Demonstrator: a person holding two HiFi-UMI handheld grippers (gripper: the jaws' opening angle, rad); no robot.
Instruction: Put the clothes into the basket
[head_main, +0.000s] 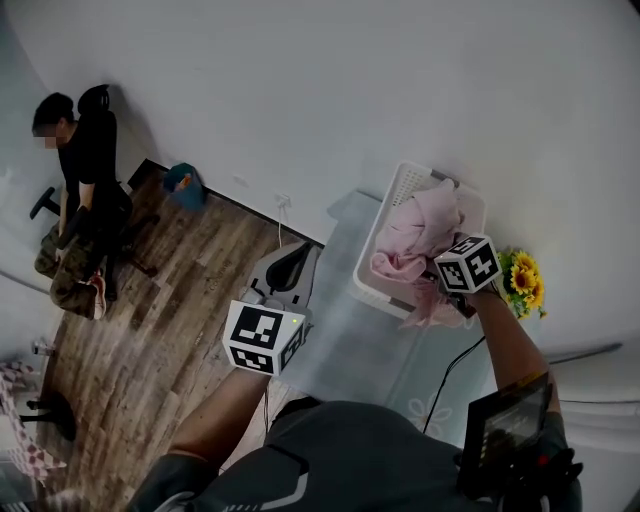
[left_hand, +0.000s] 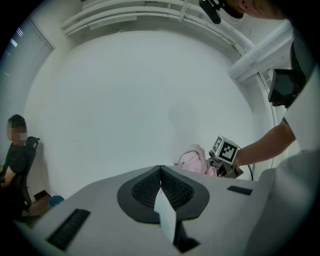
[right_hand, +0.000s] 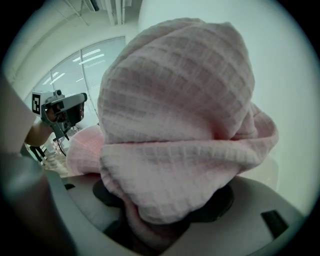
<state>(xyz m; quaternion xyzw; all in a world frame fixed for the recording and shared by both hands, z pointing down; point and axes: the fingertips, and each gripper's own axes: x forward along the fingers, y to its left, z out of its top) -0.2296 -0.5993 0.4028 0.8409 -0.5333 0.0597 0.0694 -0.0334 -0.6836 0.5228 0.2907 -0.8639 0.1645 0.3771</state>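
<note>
A white slatted basket (head_main: 398, 192) stands on a pale surface by the wall, with pink clothes (head_main: 420, 228) heaped in it. My right gripper (head_main: 455, 287) is at the basket's near corner, shut on a pink waffle-weave cloth (right_hand: 175, 125). That cloth drapes over both jaws and fills the right gripper view. My left gripper (head_main: 290, 268) hangs to the left of the basket, apart from it. Its dark pads (left_hand: 161, 187) meet with no clothing between them. The left gripper view shows the right gripper (left_hand: 226, 152) beside the pink cloth (left_hand: 192, 161).
A person (head_main: 85, 190) sits at the far left on the wooden floor (head_main: 160, 330). A blue object (head_main: 183, 185) lies by the wall. Sunflowers (head_main: 522, 280) stand right of the basket. A dark cable (head_main: 450, 370) crosses the pale surface (head_main: 350, 345).
</note>
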